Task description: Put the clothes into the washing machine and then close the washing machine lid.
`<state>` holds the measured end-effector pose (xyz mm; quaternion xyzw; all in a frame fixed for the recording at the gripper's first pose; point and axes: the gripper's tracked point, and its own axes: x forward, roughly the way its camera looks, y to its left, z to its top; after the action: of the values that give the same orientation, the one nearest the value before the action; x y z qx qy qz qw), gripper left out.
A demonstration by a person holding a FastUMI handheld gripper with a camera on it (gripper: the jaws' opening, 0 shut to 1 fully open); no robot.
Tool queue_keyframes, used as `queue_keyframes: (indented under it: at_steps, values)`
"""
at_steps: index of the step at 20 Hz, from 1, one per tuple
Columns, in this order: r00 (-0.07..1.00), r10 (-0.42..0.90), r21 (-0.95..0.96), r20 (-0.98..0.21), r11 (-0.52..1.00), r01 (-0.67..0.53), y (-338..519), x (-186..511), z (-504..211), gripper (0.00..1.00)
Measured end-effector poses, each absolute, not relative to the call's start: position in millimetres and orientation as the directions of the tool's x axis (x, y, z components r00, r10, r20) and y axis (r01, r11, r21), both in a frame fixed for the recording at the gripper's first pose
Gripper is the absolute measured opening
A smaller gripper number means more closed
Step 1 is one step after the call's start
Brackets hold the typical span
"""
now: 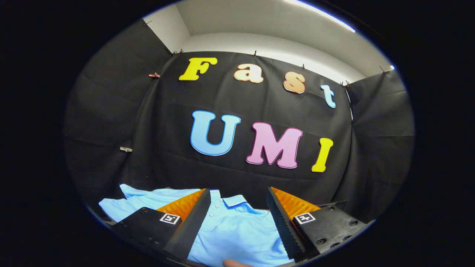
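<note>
While you hold the tool above the garment, read the scene left to right:

Booth wall [111, 122]: black cloth hangs behind and to both sides, so nothing back there needs handling.

Sleeve [118, 205]: it spreads out flat beyond the left finger. I judge the garment is laid open so that you can pick a spot freely.

Left finger [193, 218]: its pad sits over the shirt's left chest, apart from the fabric as far as I can tell. It is angled inward, which suits a pinch toward the buttons.

Shirt [237, 233]: the task's thing, a light blue polo, lies flat just ahead of and between the fingers, collar [232, 199] pointing away from you and the button placket running down the gap. What carries it is hidden under the cloth.

Gripper [239, 218]: the jaws stand wide open with nothing between them but the shirt below; you are not gripping anything yet. That spread looks chosen to straddle a fold of fabric.

Right finger [282, 222]: it hangs over the shirt's right chest, mirroring the left one.

Fingertip [233, 263]: a bit of a person's finger shows at the near hem, touching or just beside the cloth; I cannot tell which.

Step in hand: reaching for the shirt, by my reading. The washing machine comes later.
</note>
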<state>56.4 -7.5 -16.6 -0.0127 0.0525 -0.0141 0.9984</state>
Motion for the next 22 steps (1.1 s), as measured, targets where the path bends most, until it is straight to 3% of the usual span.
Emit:
queue_keyframes:
  at_steps: [3,7,11,17,19,22]
  values:
    - [0.985,-0.025,-0.008,-0.172,1.0,0.024,-10,69,-34,0.96]
    - [0.937,0.103,0.08,-0.334,0.994,-0.081,19,82,-64,0.96]
    - [0.869,0.112,0.112,-0.481,0.992,-0.065,26,102,-96,0.96]
    - [0.738,0.096,0.062,-0.668,0.995,-0.073,42,124,-153,0.96]
    - [0.626,0.115,0.067,-0.771,0.993,-0.1,51,110,-179,0.96]
    - [0.594,0.132,0.077,-0.794,0.99,-0.116,54,114,-179,0.9]
